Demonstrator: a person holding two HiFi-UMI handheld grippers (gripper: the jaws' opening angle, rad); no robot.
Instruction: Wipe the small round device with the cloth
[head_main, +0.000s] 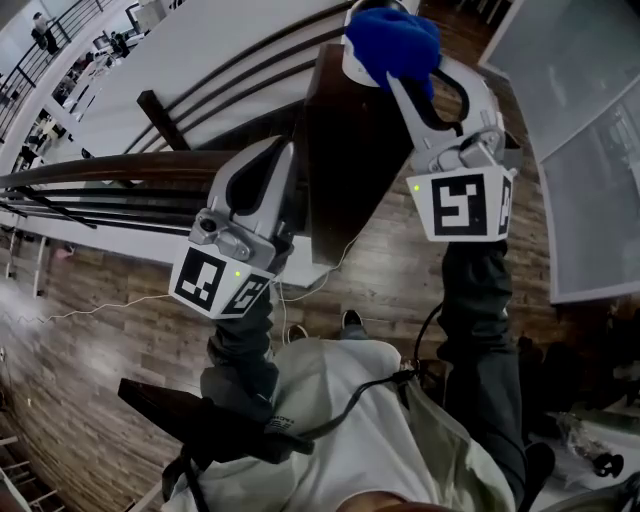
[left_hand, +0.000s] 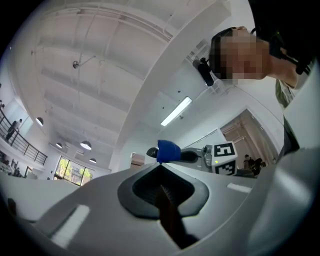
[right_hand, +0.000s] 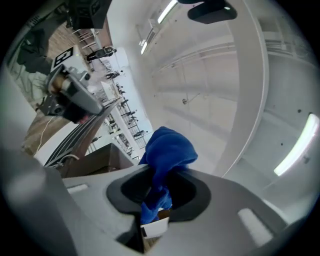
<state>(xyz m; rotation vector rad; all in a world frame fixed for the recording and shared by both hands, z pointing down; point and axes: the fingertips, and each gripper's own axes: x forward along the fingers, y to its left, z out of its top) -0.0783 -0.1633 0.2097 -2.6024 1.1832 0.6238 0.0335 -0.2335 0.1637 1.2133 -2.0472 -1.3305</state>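
Right gripper jaws clamp the blue cloth — it bunches out past their tips. Left gripper jaws are pressed together, empty.

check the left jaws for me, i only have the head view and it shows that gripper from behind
Observer: In the left gripper view the left gripper has its jaws together, with nothing gripped between them.
Operator: and is the cloth really pinched on the right
Observer: Yes. The right gripper view shows the blue cloth running down between the jaws of the right gripper, bunched above the tips.
Operator: anything else in that gap
Observer: A small white tag sits low in it, under the cloth.
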